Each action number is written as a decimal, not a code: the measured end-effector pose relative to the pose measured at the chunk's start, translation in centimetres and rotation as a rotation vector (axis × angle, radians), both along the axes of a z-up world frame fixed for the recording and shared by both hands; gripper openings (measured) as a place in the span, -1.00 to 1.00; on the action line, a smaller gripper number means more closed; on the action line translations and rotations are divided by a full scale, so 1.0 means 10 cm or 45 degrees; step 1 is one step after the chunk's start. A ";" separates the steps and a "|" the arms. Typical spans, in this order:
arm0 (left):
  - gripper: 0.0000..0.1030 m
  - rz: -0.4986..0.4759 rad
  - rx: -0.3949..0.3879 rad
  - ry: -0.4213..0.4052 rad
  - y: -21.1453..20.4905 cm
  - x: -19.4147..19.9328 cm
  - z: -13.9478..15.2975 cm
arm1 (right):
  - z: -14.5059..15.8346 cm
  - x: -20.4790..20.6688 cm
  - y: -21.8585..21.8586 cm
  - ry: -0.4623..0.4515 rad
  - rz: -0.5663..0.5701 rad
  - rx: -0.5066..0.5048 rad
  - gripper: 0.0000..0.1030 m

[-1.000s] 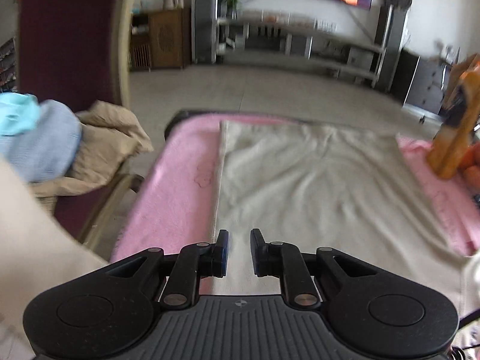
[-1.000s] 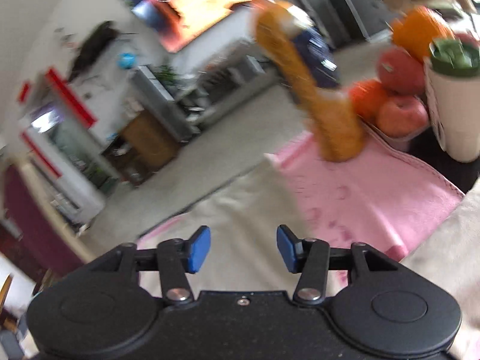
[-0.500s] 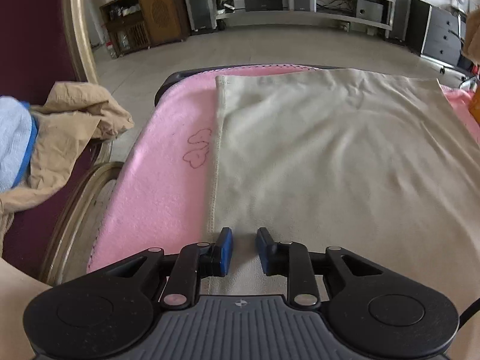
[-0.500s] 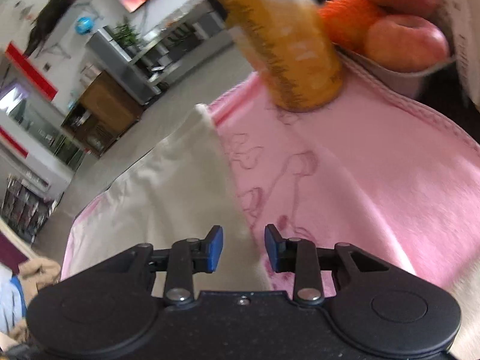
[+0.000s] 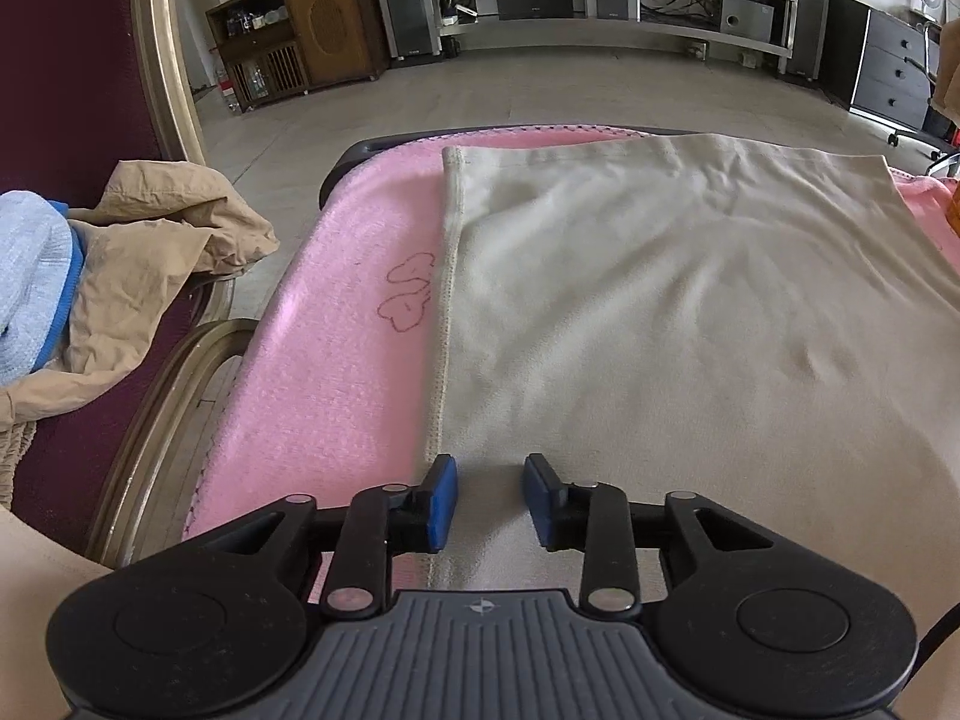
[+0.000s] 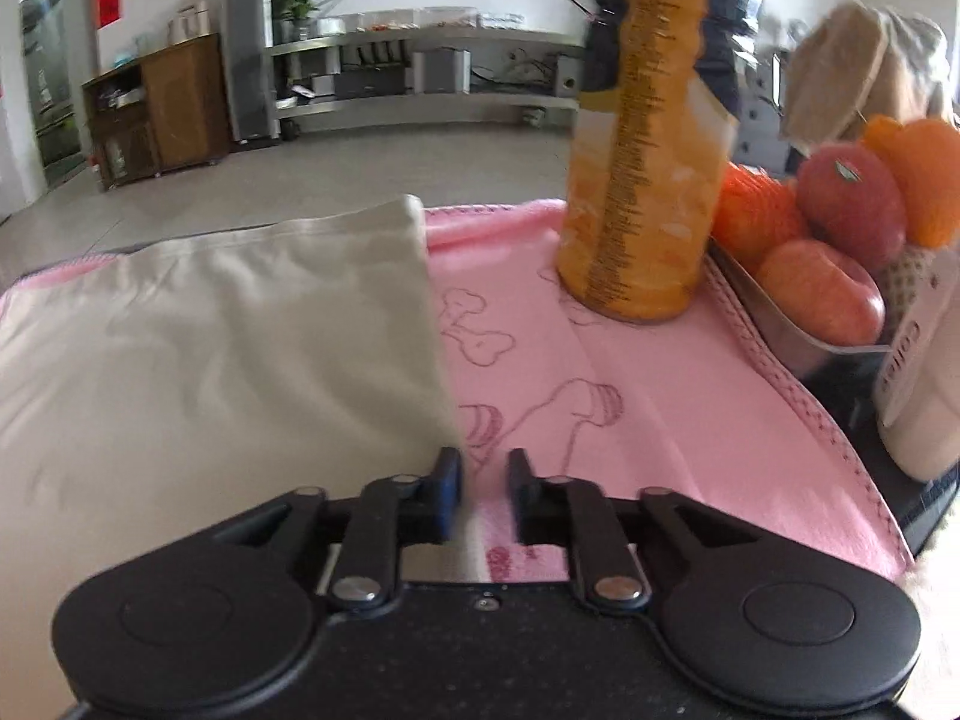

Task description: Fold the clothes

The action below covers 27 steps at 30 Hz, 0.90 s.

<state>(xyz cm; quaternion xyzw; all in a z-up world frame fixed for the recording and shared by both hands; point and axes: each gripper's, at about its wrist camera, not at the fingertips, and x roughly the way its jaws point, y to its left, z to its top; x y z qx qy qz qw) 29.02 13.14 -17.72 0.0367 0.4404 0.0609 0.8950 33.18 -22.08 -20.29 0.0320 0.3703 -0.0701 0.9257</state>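
On the pink blanket [image 5: 336,360] that covers the surface lies the item in hand: one beige garment [image 5: 690,312], spread flat, its stitched left hem running away from the camera, its far edge near the blanket's far border.

Left tool [image 5: 489,504]: lower and closer to the cloth than a second ago, when the room beyond filled much of its view; now steady over the near left corner of the garment, just inside the hem. Jaws opening. Cloth lies under the gap between the blue pads [image 5: 443,504], but no fold is pinched.

Right tool [image 6: 485,495]: has dropped and rolled level since a second ago, when its view was tilted and aimed at the room. Now sits over the garment's right edge [image 6: 441,396], where beige meets pink. Jaws closing, a narrow gap left; a pale strip of cloth shows low between them, but the blur hides whether the pads press on it.

Adjacent, not part of the task: orange canister [image 6: 645,180] standing on the blanket, tray of fruit [image 6: 840,240] beside it, heap of tan clothing [image 5: 150,276] on a chair at left.

Assessment: both tools now sit at the two near corners. Judged stage: grasp being set up for a fold; no fold of this garment visible yet.
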 end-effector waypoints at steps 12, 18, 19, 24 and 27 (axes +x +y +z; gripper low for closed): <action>-0.55 0.092 -0.303 -0.164 0.07 0.44 0.16 | 0.02 0.14 -0.44 -0.096 0.000 0.932 -0.33; -0.49 -0.021 -0.296 -0.164 -0.18 0.78 -0.09 | -0.37 0.62 -0.28 0.001 0.191 1.336 -0.21; -0.43 -0.004 -0.265 -0.188 -0.18 0.81 -0.11 | -0.45 0.69 -0.26 0.018 0.210 1.355 -0.21; -0.70 0.178 -0.132 -0.263 -0.07 0.83 -0.16 | -0.57 0.73 -0.53 -0.147 0.104 1.174 -0.73; -0.69 0.345 0.026 -0.230 0.00 0.81 -0.09 | -0.51 0.60 -0.75 -0.230 -0.104 0.970 -1.00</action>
